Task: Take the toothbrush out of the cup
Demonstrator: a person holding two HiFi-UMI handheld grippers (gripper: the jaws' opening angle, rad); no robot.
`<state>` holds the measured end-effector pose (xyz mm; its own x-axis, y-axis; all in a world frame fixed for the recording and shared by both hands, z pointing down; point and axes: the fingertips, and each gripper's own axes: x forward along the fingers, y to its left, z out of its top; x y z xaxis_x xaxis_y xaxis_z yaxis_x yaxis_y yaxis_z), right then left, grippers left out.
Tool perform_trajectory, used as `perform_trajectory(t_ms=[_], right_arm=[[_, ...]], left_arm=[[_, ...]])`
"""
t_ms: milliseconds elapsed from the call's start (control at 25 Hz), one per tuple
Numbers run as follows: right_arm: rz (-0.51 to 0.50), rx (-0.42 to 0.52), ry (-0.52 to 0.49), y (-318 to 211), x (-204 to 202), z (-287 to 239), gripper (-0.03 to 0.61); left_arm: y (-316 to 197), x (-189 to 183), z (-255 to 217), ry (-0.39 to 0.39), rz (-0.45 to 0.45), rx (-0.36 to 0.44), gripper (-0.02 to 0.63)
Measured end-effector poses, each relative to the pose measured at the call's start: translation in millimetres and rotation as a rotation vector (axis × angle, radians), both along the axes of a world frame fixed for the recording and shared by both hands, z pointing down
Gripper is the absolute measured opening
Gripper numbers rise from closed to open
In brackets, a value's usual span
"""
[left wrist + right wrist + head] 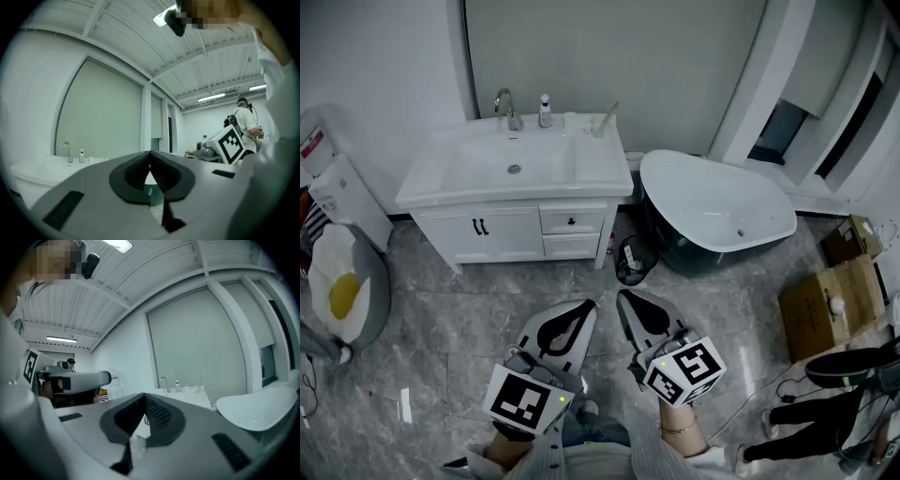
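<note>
Both grippers are sitting pinched shut and empty, left gripper (586, 305) and right gripper (623, 295) hanging level, well short of the faucet (506, 108), probably because nothing's reachable yet. The toothbrush (608, 114) is leaning in the cup (598, 128) on the table (441, 178), right of that faucet.
</note>
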<state>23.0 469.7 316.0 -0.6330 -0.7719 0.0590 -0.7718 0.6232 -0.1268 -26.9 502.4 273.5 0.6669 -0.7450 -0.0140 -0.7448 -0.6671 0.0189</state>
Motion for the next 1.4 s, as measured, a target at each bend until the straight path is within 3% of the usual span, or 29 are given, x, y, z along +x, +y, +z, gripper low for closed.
perform_trajectory(t_ms=[680,1000,1400], right_arm=[[0.056,-0.006,-0.044,-46,-20,0,0.011],[0.099,-0.026,-0.045,-65,-29,10,0.011],[0.115,-0.082,-0.042,-94,-25,35,0.011]], left_arm=[[-52,-35,2,-0.006,0.035,0.032,0.017],[-75,-63,15,-0.007,0.032,-0.012,0.017],[-105,-66,31,-0.005,0.029,-0.052,0.017]])
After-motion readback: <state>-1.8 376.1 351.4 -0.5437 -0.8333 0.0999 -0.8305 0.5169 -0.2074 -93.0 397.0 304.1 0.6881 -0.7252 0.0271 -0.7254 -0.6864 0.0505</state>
